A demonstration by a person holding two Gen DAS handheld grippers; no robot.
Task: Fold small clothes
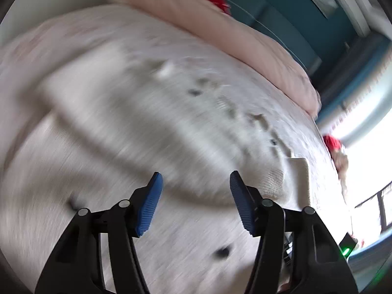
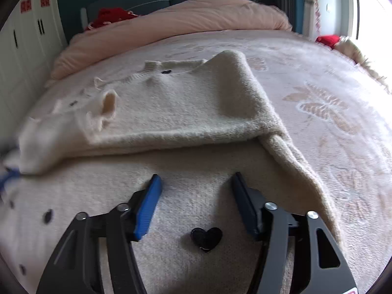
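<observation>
A cream knit sweater with small black heart patches lies on the bed, its right sleeve folded across the body. My right gripper is open and empty just above the sweater's lower part. My left gripper is open and empty over the same sweater, which is blurred by motion in the left wrist view. A blue blur at the left edge of the right wrist view may be the left gripper's finger.
The bed has a pale pink patterned blanket. A rolled pink duvet lies at the far end with a red cloth behind it. White cupboards stand on the left, a bright window on the right.
</observation>
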